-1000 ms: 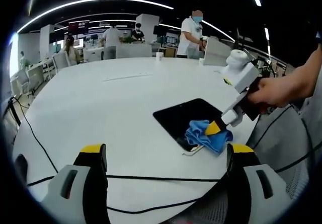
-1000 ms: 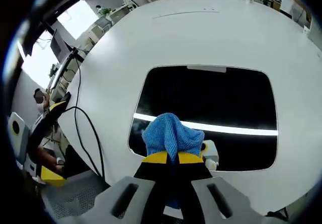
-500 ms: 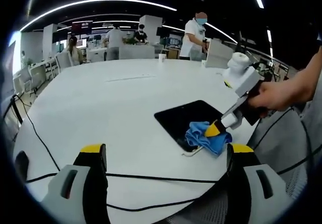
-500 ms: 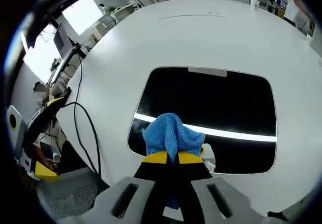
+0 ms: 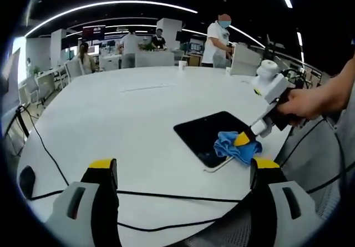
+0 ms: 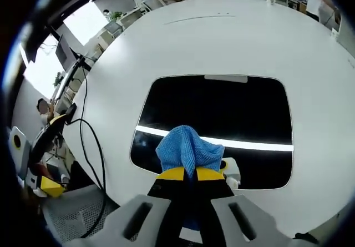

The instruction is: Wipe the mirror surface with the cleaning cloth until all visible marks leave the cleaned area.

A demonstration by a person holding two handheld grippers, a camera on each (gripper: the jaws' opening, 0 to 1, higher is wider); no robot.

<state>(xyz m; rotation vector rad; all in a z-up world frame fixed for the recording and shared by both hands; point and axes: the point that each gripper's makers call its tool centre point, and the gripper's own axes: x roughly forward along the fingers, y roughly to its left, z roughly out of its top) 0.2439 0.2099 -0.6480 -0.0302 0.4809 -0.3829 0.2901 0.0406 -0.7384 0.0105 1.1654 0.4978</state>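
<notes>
In the right gripper view, the right gripper [image 6: 188, 174] rose from 6 o'clock with its yellow-tipped jaws pinched together on a bunched blue cleaning cloth [image 6: 186, 150], whose folds stood up between and above the tips. The cloth sat against the near edge of the mirror [image 6: 222, 111], a dark rounded rectangle lying flat on the white table [image 6: 222, 36] at the middle of the view; a bright line of reflected light crossed the glass just behind the cloth. A black cable [image 6: 91, 141] trailed off the table edge toward 8 o'clock. In the left gripper view, the left gripper [image 5: 180, 172] stood at 6 o'clock with its two jaws spread wide apart and nothing between them, well back from the mirror [image 5: 208, 136], which lay toward 3 o'clock of centre. There the right gripper [image 5: 244, 140] came in from 3 o'clock, held by a person's hand [image 5: 297, 105], its tip pressing the cloth [image 5: 236, 147] onto the mirror's near corner, part of the cloth spilling over the edge toward the table [image 5: 127, 114]. A black cable [image 5: 166, 196] ran across the table just ahead of the left jaws. Beyond the table, toward 12 o'clock, several people [image 5: 219, 36] stood among desks under long ceiling lights.
</notes>
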